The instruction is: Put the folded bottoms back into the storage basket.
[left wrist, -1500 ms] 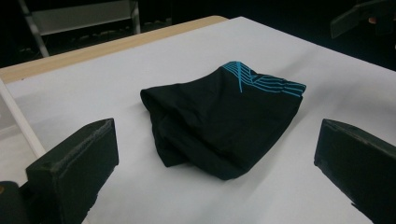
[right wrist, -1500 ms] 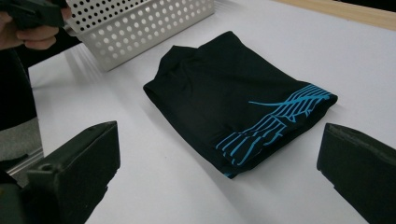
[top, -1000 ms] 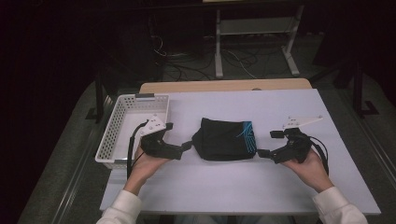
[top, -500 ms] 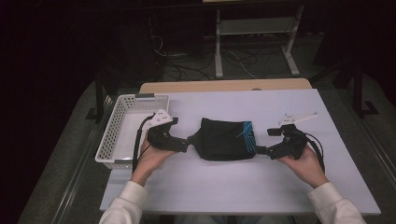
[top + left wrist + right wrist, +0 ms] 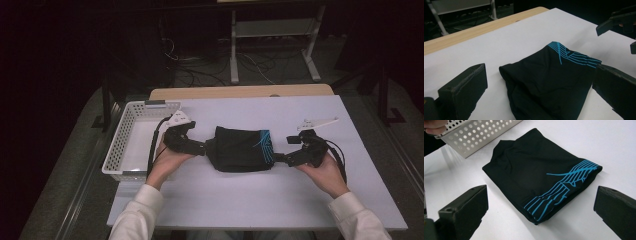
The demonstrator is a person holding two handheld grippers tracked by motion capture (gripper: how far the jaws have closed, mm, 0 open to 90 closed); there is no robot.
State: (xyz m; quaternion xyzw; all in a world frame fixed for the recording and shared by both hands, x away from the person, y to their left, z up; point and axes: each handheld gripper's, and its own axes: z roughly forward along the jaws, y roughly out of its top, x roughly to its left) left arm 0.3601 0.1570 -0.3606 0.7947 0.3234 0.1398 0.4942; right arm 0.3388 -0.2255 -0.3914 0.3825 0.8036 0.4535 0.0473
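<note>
A folded black garment with blue stripes lies mid-bench, right of the white basket. The left hand-held gripper and right hand-held gripper flank it, both with jaws spread wide, gripping nothing.

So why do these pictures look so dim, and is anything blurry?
High view: the white table is lit while the room behind is nearly black, and the image is soft. Left gripper view: the folded black garment is fairly sharp, the near jaws blurred. Right gripper view: evenly lit, with a soft shadow under the garment and the white basket slightly soft.
</note>
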